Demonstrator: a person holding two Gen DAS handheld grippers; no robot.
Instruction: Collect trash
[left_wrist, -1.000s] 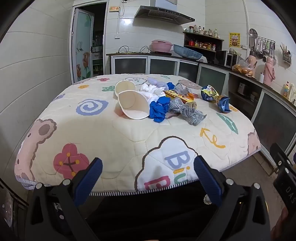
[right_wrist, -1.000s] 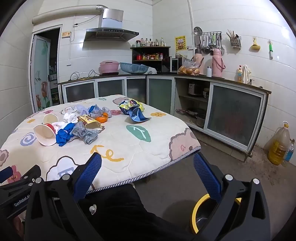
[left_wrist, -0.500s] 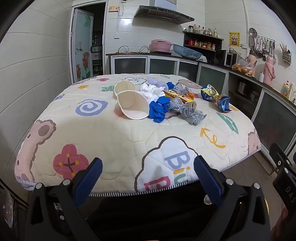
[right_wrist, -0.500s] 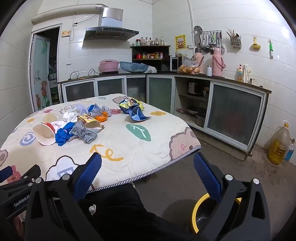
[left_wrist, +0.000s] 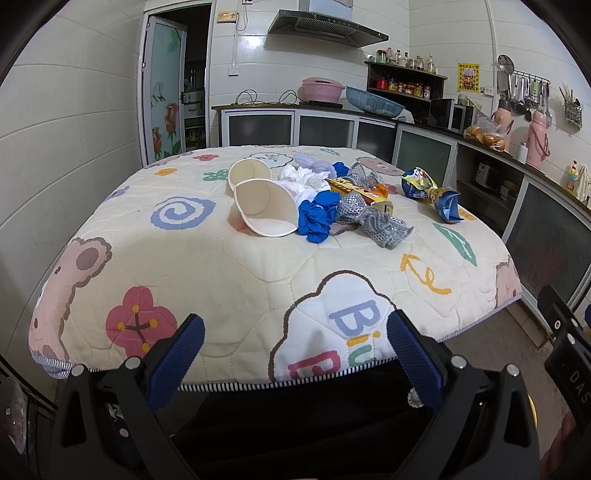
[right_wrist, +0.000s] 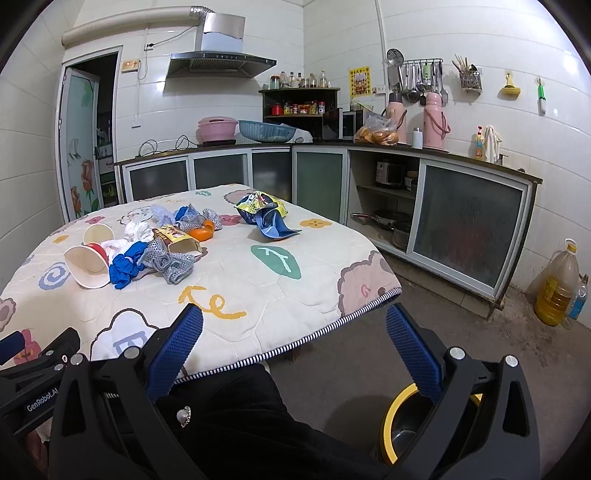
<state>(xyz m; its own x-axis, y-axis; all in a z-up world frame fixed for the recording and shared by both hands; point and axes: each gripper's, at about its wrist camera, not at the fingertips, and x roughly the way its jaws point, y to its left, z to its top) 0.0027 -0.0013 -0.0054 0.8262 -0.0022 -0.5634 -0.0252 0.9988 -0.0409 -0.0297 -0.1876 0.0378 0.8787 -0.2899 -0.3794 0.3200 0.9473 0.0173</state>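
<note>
Kitchen, white-tiled, with a round desk (left_wrist: 258, 280) under a quilted cream cover printed with flowers, spirals and clouds.

Item 1, trash heap: lies mid-desk, well ahead of both tools, nothing yet collected by the look of it. Nearest piece: white paper cup on its side (left_wrist: 266, 209), mouth turned toward the left tool, long axis running away and to the right. Second white paper cup (left_wrist: 248, 172) just behind it. Touching the first cup's right side: crumpled blue glove (left_wrist: 318, 218); next right, grey mesh cloth (left_wrist: 376, 219), lying crosswise. Behind these: white crumpled tissue (left_wrist: 303, 179) and a yellow snack carton (left_wrist: 360, 188).

Item 2, outlier: blue and yellow crumpled snack wrappers (right_wrist: 267, 216), apart from the heap toward the right.

Item 3, left gripper (left_wrist: 295, 349): jaws spread wide, empty, at the near desk edge, pointing almost straight at the heap; judged the nearer tool for the cups.

Item 4, right gripper (right_wrist: 293, 338): jaws spread wide, empty, aimed past the desk's right edge; judged better placed for the wrappers.

Item 5: yellow-rimmed bin (right_wrist: 400, 421) on the floor below the right tool.
</note>
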